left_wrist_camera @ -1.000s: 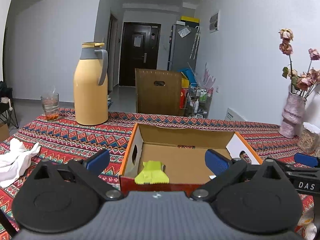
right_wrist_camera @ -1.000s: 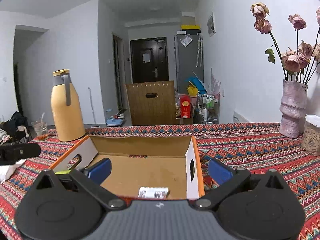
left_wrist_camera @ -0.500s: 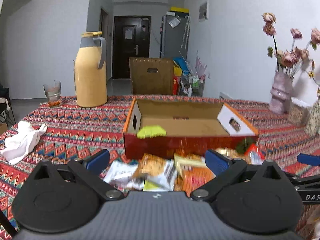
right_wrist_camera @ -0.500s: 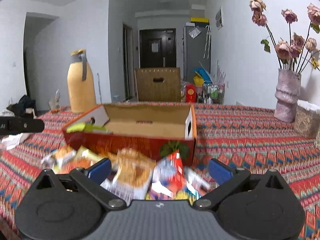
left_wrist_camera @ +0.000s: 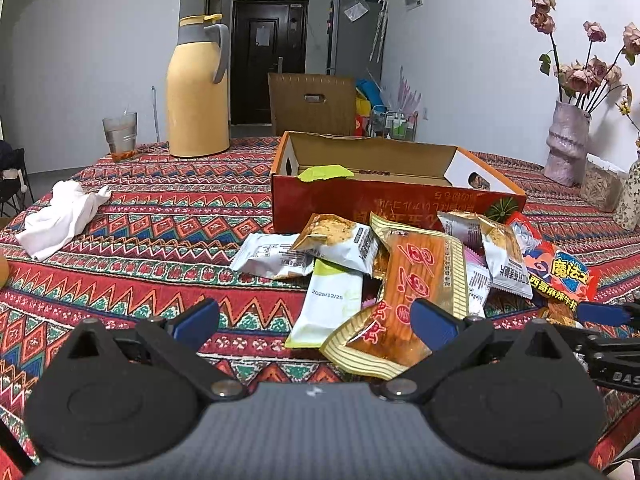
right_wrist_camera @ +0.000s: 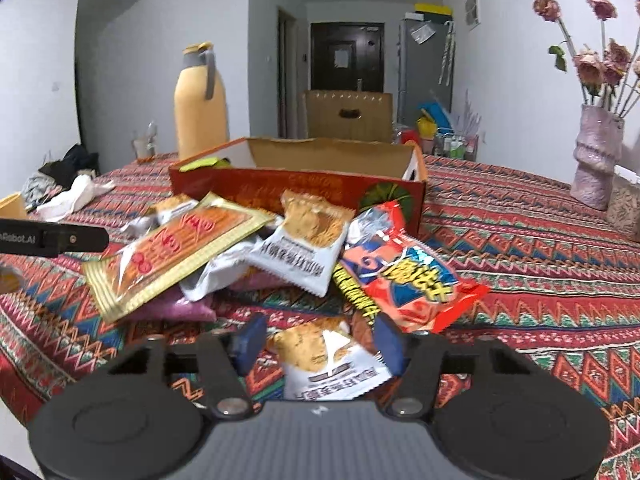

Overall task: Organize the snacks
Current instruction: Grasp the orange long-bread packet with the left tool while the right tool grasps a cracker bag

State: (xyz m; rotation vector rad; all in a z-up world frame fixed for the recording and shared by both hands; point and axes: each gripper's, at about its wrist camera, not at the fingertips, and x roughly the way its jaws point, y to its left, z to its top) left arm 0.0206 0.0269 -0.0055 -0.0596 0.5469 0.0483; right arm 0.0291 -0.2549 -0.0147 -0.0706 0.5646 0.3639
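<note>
Both grippers have come down from over the cardboard box [left_wrist_camera: 396, 196] to the pile of snack packets [left_wrist_camera: 404, 264] lying just before its front wall. Right gripper [right_wrist_camera: 316, 344] is closing around a white cracker packet [right_wrist_camera: 328, 368]; left gripper [left_wrist_camera: 316, 318] stands wide open, empty. Packets are light, crinkly and slippery, best pinched at a sealed edge. One shows "2025/12/25".
</note>
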